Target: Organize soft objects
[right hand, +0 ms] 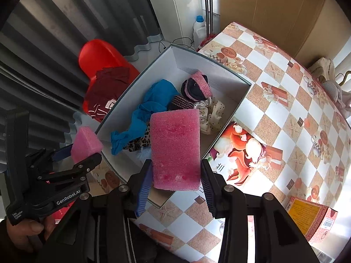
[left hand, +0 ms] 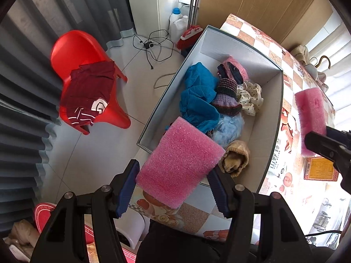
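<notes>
Two blocks of pink foam held at once, both above the open white cardboard box (left hand: pixel 272 100) that stands on the checkered tabletop (right hand: pixel 274 114).

Left gripper (left hand: pixel 173 188), lower centre of the left wrist view: jaws clamped on the sides of the first pink foam block (left hand: pixel 179 162), near its lower end, the rest of it reaching out over the near corner of the box. Right gripper (right hand: pixel 175 188), lower centre of the right wrist view: jaws pressed likewise on the lower sides of the second pink foam block (right hand: pixel 175 149), in front of the near wall of the box.

Already inside the box: a crumpled blue cloth (left hand: pixel 197 96), a knitted striped purple piece (left hand: pixel 227 97), a dotted cream fabric (left hand: pixel 250 97), a fluffy light blue item (left hand: pixel 230 127), a tan knitted piece (left hand: pixel 235 156).

Handling, as a judgement: foam very light, soft, springy; easily squeezed, hardly breakable, rough enough not to slip. Best held across the narrow sides, with gentle pressure only, to avoid dents.

Readable writing: "GenRobot.AI" on the left gripper body in the right wrist view. Also Chinese characters on the printed sheet (right hand: pixel 241 153) beside the box, and small print on the orange carton (right hand: pixel 311 217) at the lower right, too small to read.
</notes>
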Demonstrator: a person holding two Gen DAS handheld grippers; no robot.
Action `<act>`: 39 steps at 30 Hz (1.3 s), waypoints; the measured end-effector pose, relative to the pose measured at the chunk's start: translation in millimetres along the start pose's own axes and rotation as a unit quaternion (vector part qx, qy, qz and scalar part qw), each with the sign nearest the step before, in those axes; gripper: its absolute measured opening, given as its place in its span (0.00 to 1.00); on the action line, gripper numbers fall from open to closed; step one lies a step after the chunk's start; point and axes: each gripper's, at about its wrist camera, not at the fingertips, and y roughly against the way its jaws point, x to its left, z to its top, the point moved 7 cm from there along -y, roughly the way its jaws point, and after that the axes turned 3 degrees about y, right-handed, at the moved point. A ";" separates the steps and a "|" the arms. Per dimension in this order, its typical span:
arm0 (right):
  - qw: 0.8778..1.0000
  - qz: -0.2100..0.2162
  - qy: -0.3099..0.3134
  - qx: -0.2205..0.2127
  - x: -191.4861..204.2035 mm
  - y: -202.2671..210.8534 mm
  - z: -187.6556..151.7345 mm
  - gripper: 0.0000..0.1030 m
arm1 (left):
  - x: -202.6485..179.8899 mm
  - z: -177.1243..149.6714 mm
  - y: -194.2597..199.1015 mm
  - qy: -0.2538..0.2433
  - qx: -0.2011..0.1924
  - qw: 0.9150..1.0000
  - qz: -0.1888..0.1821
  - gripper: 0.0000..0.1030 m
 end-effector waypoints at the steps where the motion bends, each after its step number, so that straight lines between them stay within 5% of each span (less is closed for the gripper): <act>1: 1.000 0.003 0.007 -0.001 3.2 0.5 -0.4 0.43 | -2.3 -0.9 1.1 -0.005 -0.002 1.000 0.002 0.64; 20: 0.996 0.031 0.083 0.004 41.7 -4.4 -8.7 0.43 | -7.4 -5.3 0.4 -0.030 0.002 0.999 0.022 0.64; 39: 0.999 0.001 0.048 0.019 28.5 -9.5 -10.5 0.43 | -22.5 1.1 -14.6 -0.067 0.014 0.998 -0.011 0.64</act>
